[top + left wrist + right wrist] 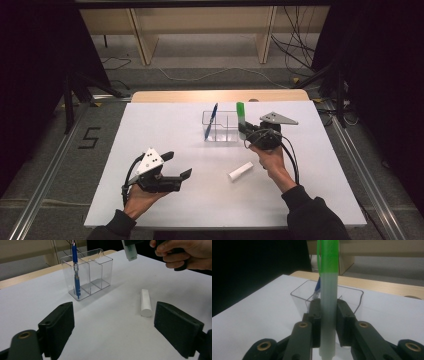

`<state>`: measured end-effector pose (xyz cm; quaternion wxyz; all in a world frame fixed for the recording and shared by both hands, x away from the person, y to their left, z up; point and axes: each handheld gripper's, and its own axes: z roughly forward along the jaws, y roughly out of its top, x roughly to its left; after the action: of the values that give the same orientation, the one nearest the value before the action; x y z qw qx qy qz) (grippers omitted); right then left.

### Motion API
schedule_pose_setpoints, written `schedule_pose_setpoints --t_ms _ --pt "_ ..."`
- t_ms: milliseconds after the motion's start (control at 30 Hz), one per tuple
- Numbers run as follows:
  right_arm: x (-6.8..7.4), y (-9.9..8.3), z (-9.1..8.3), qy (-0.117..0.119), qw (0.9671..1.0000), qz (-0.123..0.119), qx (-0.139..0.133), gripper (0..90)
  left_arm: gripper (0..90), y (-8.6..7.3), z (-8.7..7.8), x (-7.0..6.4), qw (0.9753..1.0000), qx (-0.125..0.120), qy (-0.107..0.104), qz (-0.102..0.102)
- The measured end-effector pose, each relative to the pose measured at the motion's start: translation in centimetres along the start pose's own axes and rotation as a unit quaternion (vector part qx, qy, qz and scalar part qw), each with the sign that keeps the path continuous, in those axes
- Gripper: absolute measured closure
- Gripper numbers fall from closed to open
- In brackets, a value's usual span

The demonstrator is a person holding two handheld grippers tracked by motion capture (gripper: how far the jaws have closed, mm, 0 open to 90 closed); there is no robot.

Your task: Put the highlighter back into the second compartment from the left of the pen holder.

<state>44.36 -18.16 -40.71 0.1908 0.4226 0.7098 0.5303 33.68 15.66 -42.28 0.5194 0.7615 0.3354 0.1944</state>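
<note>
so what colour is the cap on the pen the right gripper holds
Bright green cap; clearest in the right gripper view.

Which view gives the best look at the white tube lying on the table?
The left gripper view: the white tube lies close, whole and unobstructed between that gripper's open jaws, its round end facing the camera. The high view shows the tube small, lying beside the person's right hand. The right gripper view looks at the green pen instead.

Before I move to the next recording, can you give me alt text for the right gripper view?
The right hand-held gripper clamps an upright green-capped marker between its two black jaws. Just beyond it on the white table stands a clear divided organizer with a blue pen in it.
</note>
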Motion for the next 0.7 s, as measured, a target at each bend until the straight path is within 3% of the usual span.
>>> schedule_pose_setpoints --t_ms 333,700 --pt "-0.1 1.3 2.2 -0.003 0.9996 0.027 -0.012 77.1 16.1 0.0 0.0 0.0 1.0 -0.001 0.003 0.002" --pt "0.5 2.4 4.3 -0.008 0.9987 0.046 -0.022 77.1 16.1 0.0 -0.1 0.3 0.9999 -0.009 0.003 -0.011"
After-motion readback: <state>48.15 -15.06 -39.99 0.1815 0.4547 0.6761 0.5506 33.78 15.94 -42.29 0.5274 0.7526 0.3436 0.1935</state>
